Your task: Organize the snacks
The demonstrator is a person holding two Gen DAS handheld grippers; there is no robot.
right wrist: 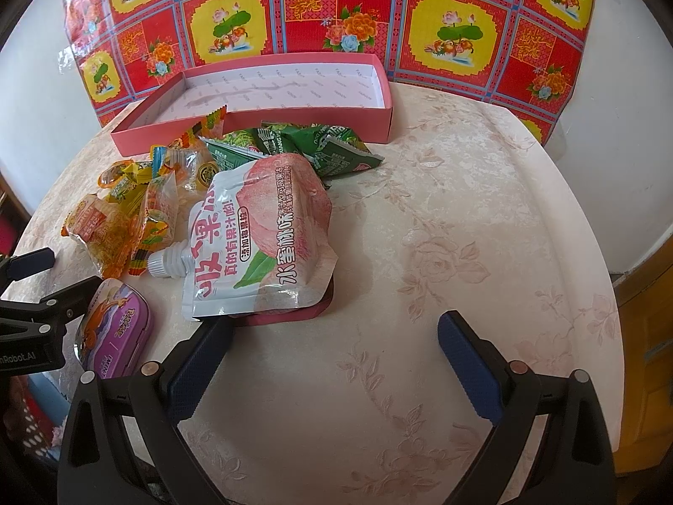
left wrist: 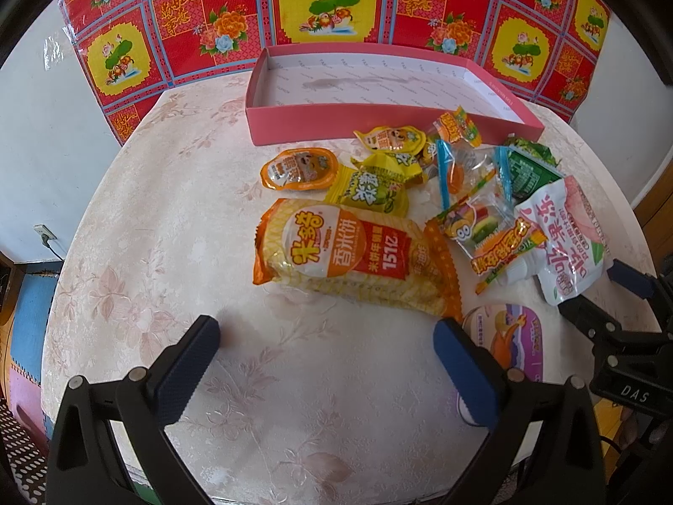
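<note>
A pile of snacks lies on the round table in front of a pink box (left wrist: 378, 120), which also shows in the right wrist view (right wrist: 260, 122) and holds nothing. An orange rice cracker pack (left wrist: 353, 252) lies just ahead of my left gripper (left wrist: 328, 362), which is open and empty. A white peach jelly pouch (right wrist: 260, 235) lies ahead-left of my right gripper (right wrist: 336, 362), also open and empty. The pouch also shows in the left wrist view (left wrist: 563, 235). Green packets (right wrist: 294, 147), yellow candies (left wrist: 370, 185) and a purple tin (right wrist: 117, 328) lie around.
The table (right wrist: 462, 252) carries a pale floral cloth. A red and yellow patterned sheet (left wrist: 328, 12) hangs behind the box. A dark red flat item (right wrist: 294, 315) lies under the pouch. The right gripper shows at the right edge of the left wrist view (left wrist: 622, 294).
</note>
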